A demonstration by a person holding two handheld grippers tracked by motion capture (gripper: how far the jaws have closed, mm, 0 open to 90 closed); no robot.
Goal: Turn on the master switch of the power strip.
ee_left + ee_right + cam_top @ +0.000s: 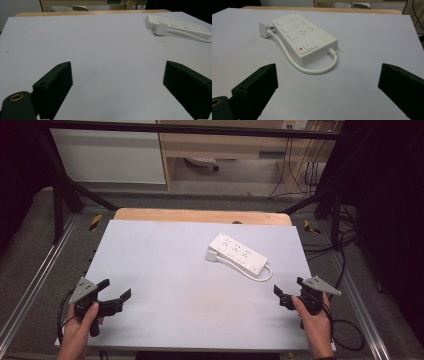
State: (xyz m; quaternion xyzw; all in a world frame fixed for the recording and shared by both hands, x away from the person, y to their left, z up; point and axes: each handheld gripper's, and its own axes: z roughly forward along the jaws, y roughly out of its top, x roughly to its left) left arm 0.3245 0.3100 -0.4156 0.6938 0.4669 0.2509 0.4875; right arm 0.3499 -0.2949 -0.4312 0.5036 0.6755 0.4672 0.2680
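A white power strip (238, 254) lies flat at an angle on the right rear part of the pale grey table top (165, 285). Its short white cable (312, 68) loops round from the near end to a white plug (264, 30) resting against the strip's far end. A small red light (301, 49) glows beside its switch. My left gripper (116, 288) is held at the table's front left, open and with nothing between its jaws; the power strip (180, 26) is far off to its right. My right gripper (288, 286) is held at the front right, open with nothing in it, facing the strip (304, 37) a short way ahead.
A wooden edge (200, 215) runs along the back of the table. Black frame bars (65, 195) stand at both rear corners. Loose black cables (345, 245) lie on the floor to the right. A trailing cable (350, 330) hangs from the right gripper.
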